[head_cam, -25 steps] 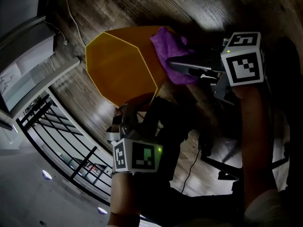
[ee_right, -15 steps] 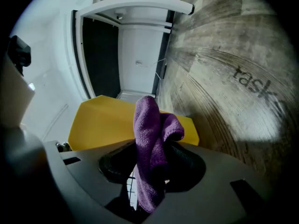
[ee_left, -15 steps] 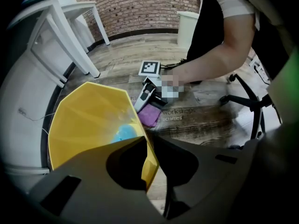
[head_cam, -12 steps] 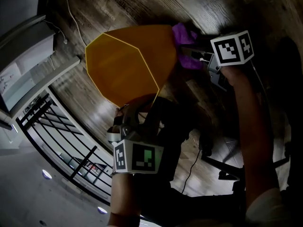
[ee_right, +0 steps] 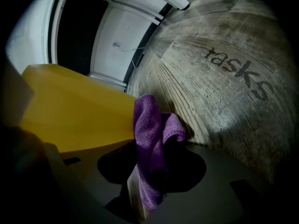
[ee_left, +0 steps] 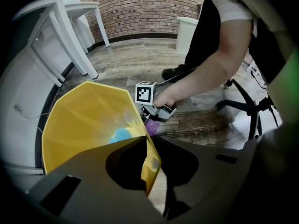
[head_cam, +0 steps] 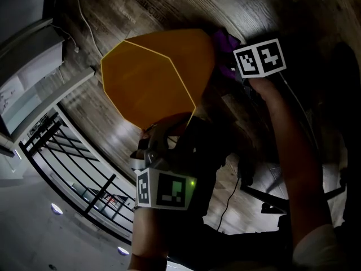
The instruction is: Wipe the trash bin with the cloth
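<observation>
Left gripper (head_cam: 153,147) clamps the yellow trash bin (head_cam: 152,78); right gripper (head_cam: 230,68) holds the purple cloth (head_cam: 224,40) against it.

In the head view the bin sits just above centre. The left gripper's jaws are closed on the bin's thin wall at its 6 o'clock edge. The cloth is at the bin's 2 o'clock edge, pinched between the right gripper's jaws and bunched against the outer wall. On the wooden floor (ee_right: 224,92), at 2 o'clock from the cloth in the right gripper view, the word "tasks" is printed. Other floor print is too small to read.
</observation>
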Demonstrator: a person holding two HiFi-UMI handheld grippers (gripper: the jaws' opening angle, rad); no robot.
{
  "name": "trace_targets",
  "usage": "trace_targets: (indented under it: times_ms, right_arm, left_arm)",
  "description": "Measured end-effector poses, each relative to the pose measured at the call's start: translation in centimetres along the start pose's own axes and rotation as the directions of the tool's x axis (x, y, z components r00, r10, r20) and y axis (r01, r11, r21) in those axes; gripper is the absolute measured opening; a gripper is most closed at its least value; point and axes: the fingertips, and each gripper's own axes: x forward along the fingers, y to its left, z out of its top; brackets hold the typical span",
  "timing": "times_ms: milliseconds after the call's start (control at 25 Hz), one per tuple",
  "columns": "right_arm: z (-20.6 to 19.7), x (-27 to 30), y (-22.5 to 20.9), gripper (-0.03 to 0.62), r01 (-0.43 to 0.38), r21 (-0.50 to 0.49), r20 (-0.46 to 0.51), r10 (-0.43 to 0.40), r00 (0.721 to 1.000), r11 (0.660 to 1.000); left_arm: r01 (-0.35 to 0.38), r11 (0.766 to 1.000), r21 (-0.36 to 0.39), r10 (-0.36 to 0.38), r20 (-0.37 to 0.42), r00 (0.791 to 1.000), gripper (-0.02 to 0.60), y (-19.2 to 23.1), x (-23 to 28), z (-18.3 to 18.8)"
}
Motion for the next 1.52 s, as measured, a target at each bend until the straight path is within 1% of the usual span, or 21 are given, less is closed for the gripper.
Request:
trace_targets:
  times_ms: [80,200,320,440,640,720,800,880,960,1080,1160,1280,1400,1520]
  right_arm:
    - [-0.1,0.3,-0.2,0.161,0.032,-0.011,-0.013,-0.032,0.999,0.999]
    - [-0.1,0.6,-0.4,0.161,0.05,0.0,-0.018,-0.05,0.999,0.999]
    - [0.1,0.4,-0.6,0.161,0.067,0.03,-0.007,-0.067,0.998,0.997]
    - [0.3,-0.1,-0.7,0.161,0.085,0.045,0.013,-0.085,0.996,0.995]
    - [0.7,-1.6,-0.7,0.161,0.069,0.111,0.073,-0.077,0.994,0.991]
    - [1.1,-2.1,-0.5,0.161,0.057,0.13,0.093,-0.069,0.993,0.99]
    - [1.5,-2.6,-0.2,0.161,0.045,0.133,0.105,-0.059,0.993,0.99]
    - [2.0,-3.1,0.3,0.161,0.029,0.129,0.118,-0.044,0.992,0.991]
    - [2.5,-3.6,0.8,0.161,0.012,0.121,0.132,-0.028,0.991,0.993]
    - [2.9,-4.3,1.1,0.161,-0.001,0.103,0.15,-0.015,0.989,0.995]
    - [2.9,-4.7,1.2,0.161,-0.008,0.103,0.158,-0.008,0.987,0.995]
    - [2.4,-5.2,1.6,0.161,-0.023,0.103,0.162,0.006,0.987,0.994]
    - [2.1,-5.3,1.7,0.161,-0.036,0.106,0.165,0.018,0.986,0.994]
    - [2.1,-5.4,2.3,0.161,-0.074,0.124,0.182,0.051,0.982,0.99]
  left_arm:
    - [-0.014,1.0,-0.013,0.014,-0.001,1.0,0.049,0.5,-0.1,-0.1]
    - [-0.029,0.999,-0.034,0.029,-0.004,1.0,0.049,1.0,-0.1,-0.1]
    - [-0.045,0.997,-0.054,0.045,-0.006,0.999,0.049,1.1,0.1,0.1]
    - [-0.061,0.994,-0.094,0.062,0.002,0.998,0.049,1.3,0.6,0.6]
    - [-0.057,0.978,-0.199,0.069,0.054,0.996,0.051,2.3,1.6,2.2]
    - [-0.068,0.973,-0.219,0.09,0.093,0.992,0.057,3.3,1.4,3.7]
    - [-0.084,0.977,-0.198,0.109,0.122,0.987,0.101,4.1,0.8,5.2]
    - [-0.085,0.982,-0.17,0.107,0.128,0.986,0.141,4.3,0.2,5.6]
    - [-0.082,0.987,-0.141,0.098,0.109,0.989,0.175,4.0,-0.5,5.0]
    - [-0.079,0.99,-0.113,0.085,0.049,0.995,0.21,3.6,-1.3,2.5]
    - [-0.062,0.994,-0.089,0.062,0.002,0.998,0.222,2.9,-1.9,0.8]
    - [-0.033,0.998,-0.058,0.03,-0.049,0.998,0.224,1.2,-2.3,-1.4]
    - [-0.033,0.999,-0.031,0.03,-0.094,0.995,0.222,0.6,-1.8,-3.0]
    - [-0.047,0.998,-0.04,0.042,-0.118,0.992,0.222,0.8,-1.0,-3.9]
